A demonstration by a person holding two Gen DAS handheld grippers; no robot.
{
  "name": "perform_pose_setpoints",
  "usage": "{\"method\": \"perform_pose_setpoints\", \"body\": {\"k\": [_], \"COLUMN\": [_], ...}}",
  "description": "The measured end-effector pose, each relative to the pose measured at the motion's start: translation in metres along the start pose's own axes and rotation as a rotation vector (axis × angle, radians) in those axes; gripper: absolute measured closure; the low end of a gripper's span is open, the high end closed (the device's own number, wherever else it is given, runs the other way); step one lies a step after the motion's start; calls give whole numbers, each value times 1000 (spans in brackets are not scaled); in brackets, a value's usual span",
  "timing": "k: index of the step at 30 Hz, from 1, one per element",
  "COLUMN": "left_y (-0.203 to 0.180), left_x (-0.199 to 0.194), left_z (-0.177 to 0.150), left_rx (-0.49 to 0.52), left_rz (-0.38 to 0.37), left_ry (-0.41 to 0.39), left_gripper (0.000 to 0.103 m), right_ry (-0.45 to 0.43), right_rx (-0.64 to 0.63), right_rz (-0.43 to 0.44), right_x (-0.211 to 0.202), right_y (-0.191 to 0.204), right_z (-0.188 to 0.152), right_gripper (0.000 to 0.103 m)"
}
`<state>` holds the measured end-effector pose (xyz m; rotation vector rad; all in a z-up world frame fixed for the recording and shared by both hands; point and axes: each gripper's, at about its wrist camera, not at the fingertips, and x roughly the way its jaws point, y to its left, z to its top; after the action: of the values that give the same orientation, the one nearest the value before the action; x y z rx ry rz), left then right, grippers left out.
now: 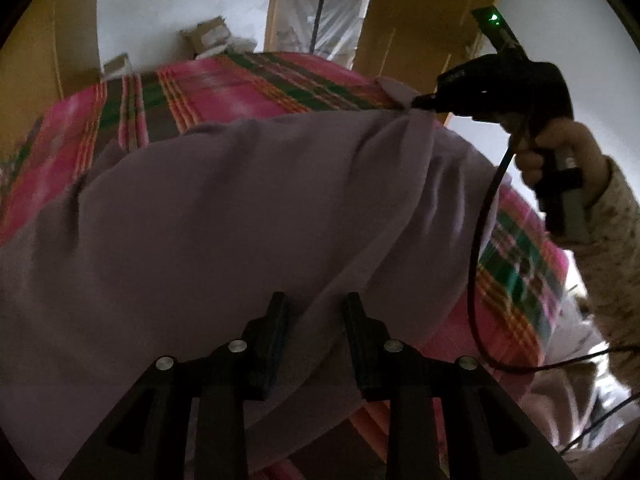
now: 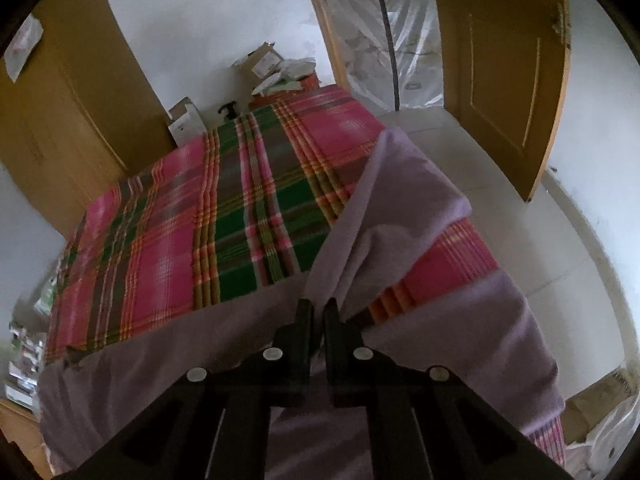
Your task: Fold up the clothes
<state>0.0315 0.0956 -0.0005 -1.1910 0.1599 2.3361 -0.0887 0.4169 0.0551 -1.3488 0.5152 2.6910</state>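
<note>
A lavender garment lies spread over a bed with a pink and green plaid sheet. My left gripper hovers low over the garment's near part, its fingers apart, with cloth showing in the gap but not pinched. In the same view my right gripper, held by a hand, is shut on a bunched corner of the garment, lifted at the bed's far right side. The right wrist view shows that gripper clamped on a raised fold of the garment, which rises ahead of it over the plaid sheet.
A yellow wooden door stands open to the right, beside a plastic-covered doorway. Cardboard boxes sit beyond the bed's far end, and a wooden cabinet stands to the left. A black cable hangs from the right gripper.
</note>
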Motion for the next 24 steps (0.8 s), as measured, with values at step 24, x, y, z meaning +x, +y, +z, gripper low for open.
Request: {"method": "perform_pose_setpoints", "body": {"k": [24], "left_y": [19], "left_x": [-36], "left_z": [7], "left_rx": [-67], "left_rz": [-49], "left_ry": [-121], "left_gripper": [99], "right_ry": [-156], "right_rx": [64], "right_rz": [102], "right_x": [-48], "right_y": [-25], "right_z": [-27], "right_gripper": [98]}}
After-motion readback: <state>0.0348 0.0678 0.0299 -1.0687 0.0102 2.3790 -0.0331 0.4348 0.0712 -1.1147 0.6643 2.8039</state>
